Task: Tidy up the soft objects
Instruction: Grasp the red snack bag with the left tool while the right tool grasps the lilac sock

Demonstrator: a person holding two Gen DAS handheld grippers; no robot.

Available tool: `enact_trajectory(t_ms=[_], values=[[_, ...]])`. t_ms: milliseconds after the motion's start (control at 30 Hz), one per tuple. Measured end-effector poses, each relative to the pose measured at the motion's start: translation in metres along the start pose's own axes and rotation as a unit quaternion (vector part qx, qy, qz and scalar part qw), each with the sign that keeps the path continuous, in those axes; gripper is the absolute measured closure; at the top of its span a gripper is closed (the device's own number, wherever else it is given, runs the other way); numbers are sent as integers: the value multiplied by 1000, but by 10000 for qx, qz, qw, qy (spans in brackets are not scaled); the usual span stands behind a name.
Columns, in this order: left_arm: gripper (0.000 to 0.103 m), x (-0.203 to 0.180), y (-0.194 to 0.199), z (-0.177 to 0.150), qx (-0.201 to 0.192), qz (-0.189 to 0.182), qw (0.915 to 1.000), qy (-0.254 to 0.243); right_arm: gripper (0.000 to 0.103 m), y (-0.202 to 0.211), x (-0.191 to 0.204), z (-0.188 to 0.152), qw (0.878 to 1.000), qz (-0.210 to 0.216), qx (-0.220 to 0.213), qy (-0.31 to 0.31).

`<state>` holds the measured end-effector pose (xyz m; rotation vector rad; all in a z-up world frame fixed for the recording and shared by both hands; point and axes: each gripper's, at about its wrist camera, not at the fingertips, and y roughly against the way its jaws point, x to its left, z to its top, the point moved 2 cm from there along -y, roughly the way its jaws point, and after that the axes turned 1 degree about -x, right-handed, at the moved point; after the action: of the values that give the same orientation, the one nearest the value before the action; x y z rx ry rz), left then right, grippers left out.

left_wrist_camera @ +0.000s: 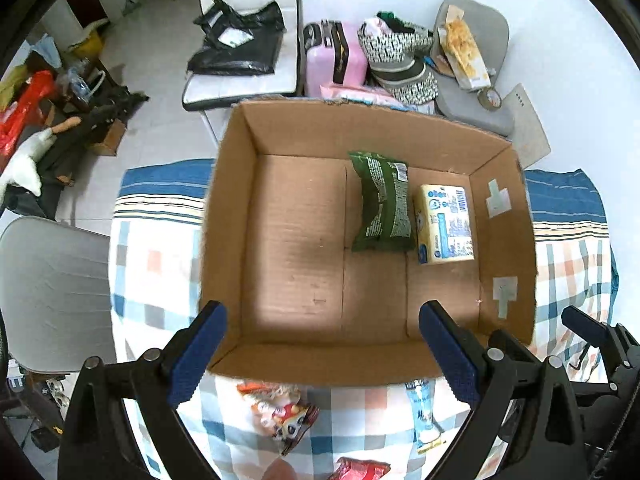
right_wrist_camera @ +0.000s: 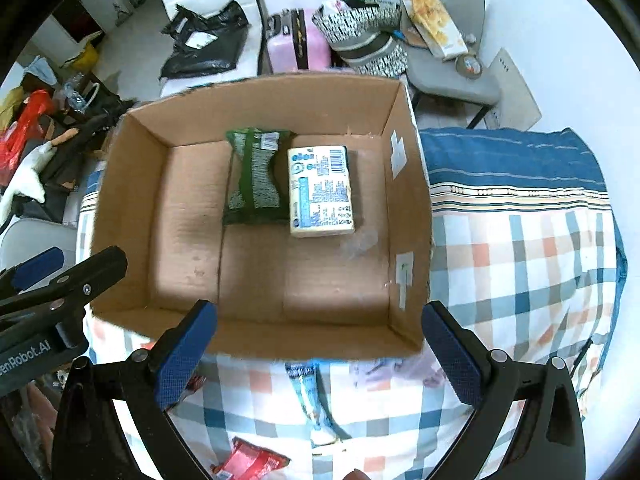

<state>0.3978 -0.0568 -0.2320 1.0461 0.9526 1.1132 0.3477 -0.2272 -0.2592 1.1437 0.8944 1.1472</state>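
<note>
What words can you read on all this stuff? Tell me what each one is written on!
"enRobot.AI": white letters on the body of the left gripper, seen from the right wrist; the start is cut off by the picture's edge.
Pale yellow pack in the cardboard box: barcode and blue print, too blurred to read.
Green packet: print too small to read.

Left tool [left_wrist_camera: 322, 346]: jaws spread wide, nothing held, blue pads [left_wrist_camera: 196, 354] bare. Right tool [right_wrist_camera: 320, 350]: jaws likewise spread wide, empty, positioned just beside the left.
</note>
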Motion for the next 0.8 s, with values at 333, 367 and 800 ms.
enact_trajectory(t_ms=[333,367,800], values=[[5,12,70,-40,-523,-43,9986,116,0,75,9,-37,9984,261,-481,108],[5,13,77,-46,-568,-39,9983,135,0,80,9,-41,9982,302,-510,101],[5,52,31,-159,305,18,9971,697,0,2,-25,-142,9949,646,762,-164]])
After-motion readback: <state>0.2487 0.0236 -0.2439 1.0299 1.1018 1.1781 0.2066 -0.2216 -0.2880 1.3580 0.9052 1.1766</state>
